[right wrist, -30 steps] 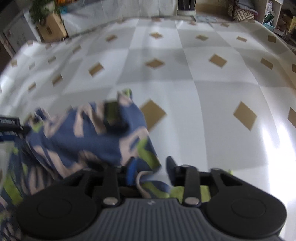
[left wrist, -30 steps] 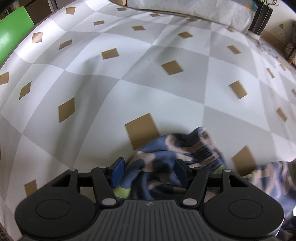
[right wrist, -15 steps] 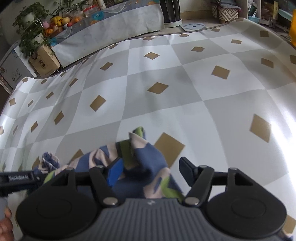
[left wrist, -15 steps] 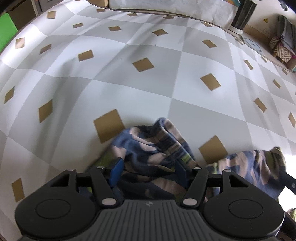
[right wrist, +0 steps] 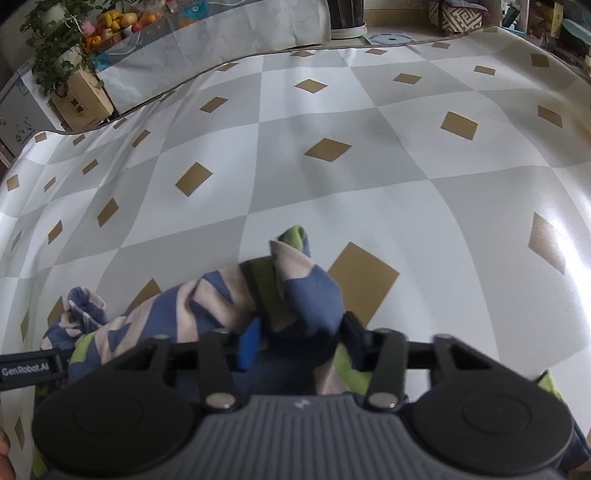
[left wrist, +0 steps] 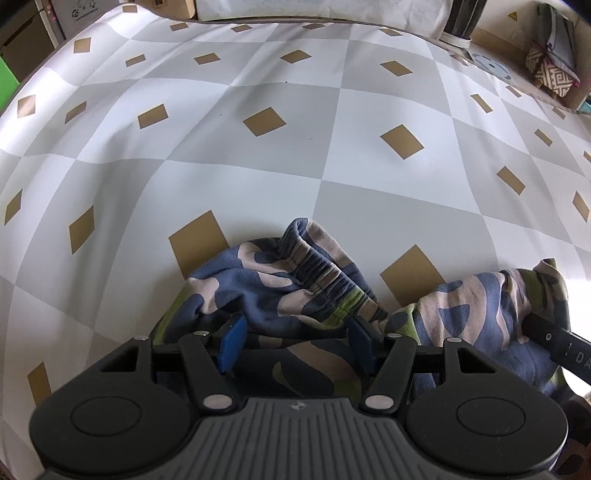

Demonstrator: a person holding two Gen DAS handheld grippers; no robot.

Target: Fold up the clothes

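Note:
A blue, beige and green patterned garment [left wrist: 280, 280] lies bunched on the grey-and-white checkered sheet [left wrist: 258, 166]. My left gripper [left wrist: 295, 341] is shut on a thick bunch near its gathered elastic waistband, and cloth fills the gap between the blue pads. In the right wrist view the garment [right wrist: 207, 302] rises in a peaked fold. My right gripper [right wrist: 299, 339] has its jaws closing, and both pads touch that fold. The two grippers stand close side by side, each showing a finger at the edge of the other's view.
The checkered sheet [right wrist: 406, 166] stretches far ahead with brown diamonds on it. Beyond its far edge stand a cardboard box with a plant [right wrist: 81, 96], fruit, a dark round stand [right wrist: 345, 14] and a patterned box [left wrist: 554, 70].
The right jaws spread wide around the cloth, then narrowed onto a fold of it. Both grippers shifted sideways with the garment. The left grip looks unchanged.

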